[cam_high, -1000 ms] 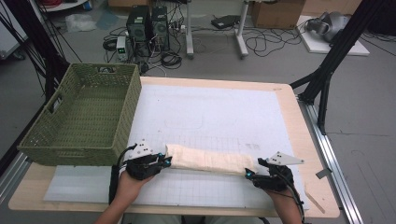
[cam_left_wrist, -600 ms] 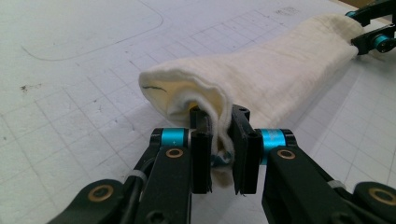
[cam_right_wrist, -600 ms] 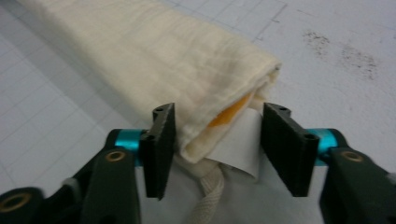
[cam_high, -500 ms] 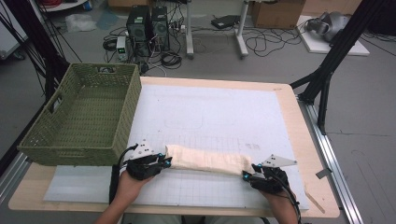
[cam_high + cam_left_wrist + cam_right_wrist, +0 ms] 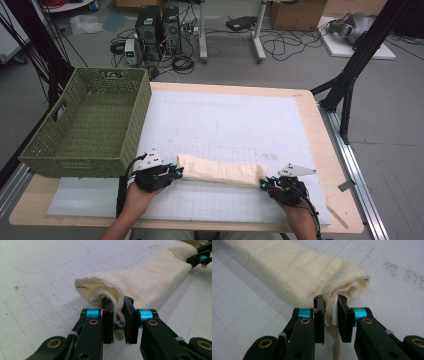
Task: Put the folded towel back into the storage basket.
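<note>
A cream cloth (image 5: 220,170), folded into a long roll, lies across the near part of the white gridded mat (image 5: 225,125). My left gripper (image 5: 175,171) is shut on the roll's left end, and in the left gripper view the cloth (image 5: 140,282) bunches between the jaws of that gripper (image 5: 117,322). My right gripper (image 5: 264,184) is shut on the right end. In the right gripper view, layers of the cloth (image 5: 294,272) are pinched between the jaws of that gripper (image 5: 330,320). The roll sags slightly between both grippers.
A green woven basket (image 5: 90,125) stands empty on the table's left side, close to my left gripper. The wooden table edge (image 5: 330,150) borders the mat at right. Cables and computer cases (image 5: 160,25) sit on the floor beyond the table.
My right gripper has drawn a little nearer to the front edge and leftward with its end of the cloth. The left gripper has hardly moved.
</note>
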